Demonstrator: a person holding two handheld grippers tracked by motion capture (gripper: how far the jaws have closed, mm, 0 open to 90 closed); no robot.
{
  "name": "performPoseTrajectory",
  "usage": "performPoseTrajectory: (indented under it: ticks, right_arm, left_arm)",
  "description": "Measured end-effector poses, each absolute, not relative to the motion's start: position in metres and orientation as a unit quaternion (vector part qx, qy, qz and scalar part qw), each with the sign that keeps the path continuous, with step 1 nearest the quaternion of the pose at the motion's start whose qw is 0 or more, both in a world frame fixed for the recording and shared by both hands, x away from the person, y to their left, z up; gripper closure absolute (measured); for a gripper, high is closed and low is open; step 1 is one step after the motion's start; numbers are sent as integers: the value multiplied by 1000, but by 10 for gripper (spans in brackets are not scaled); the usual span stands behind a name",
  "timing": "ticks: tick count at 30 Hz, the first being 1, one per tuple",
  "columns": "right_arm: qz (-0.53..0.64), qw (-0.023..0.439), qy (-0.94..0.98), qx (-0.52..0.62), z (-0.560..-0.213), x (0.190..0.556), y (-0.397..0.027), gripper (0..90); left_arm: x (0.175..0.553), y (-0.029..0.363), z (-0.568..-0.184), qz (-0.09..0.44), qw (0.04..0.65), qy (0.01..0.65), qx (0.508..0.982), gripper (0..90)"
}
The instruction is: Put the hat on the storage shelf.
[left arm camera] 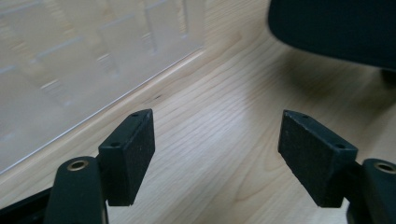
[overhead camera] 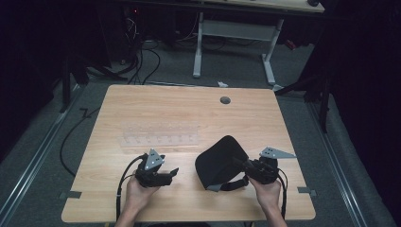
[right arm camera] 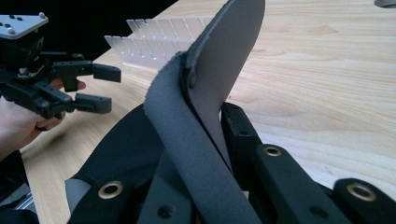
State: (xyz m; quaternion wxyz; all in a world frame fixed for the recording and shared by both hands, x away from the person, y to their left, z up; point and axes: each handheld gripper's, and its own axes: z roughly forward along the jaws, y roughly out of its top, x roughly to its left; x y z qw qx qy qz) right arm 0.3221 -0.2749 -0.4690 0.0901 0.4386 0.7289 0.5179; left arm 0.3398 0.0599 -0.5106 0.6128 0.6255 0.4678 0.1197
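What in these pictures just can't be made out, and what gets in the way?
- Right gripper, high view: the jaws' tips are covered by the black cap they clamp.
- Cap, left gripper view: cut off by the top edge.
- Clear plastic rack, high view: too faint and small to count its slots.
- Left gripper, its own view: jaws open on nothing; body cut off below.

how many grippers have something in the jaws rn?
1. The right gripper, near the table's front right, is shut on the black cap. The left gripper, front left, is open over bare wood beside the clear rack.
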Motion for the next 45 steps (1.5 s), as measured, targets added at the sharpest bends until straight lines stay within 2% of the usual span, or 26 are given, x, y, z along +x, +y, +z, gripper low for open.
performPoseTrajectory:
  ticks: [3, 18, 33, 39, 45]
  right_arm:
    - [521, 87, 728, 437, -467, 324, -272, 832]
    - [531, 66, 725, 433, -464, 330, -257, 832]
    - [514, 53, 738, 434, -466, 334, -242, 830]
    - [513, 50, 739, 434, -465, 333, -240, 829]
    - [518, 44, 739, 429, -463, 332, -239, 828]
  left_arm:
    - [332, 52, -505, 107, 622, 446, 635, 275]
    - [315, 29, -501, 106, 619, 395, 671, 261]
    - [311, 22, -502, 107, 616, 382, 681, 255]
    - [310, 18, -501, 116, 616, 374, 683, 267]
    - [309, 18, -501, 118, 609, 368, 692, 329]
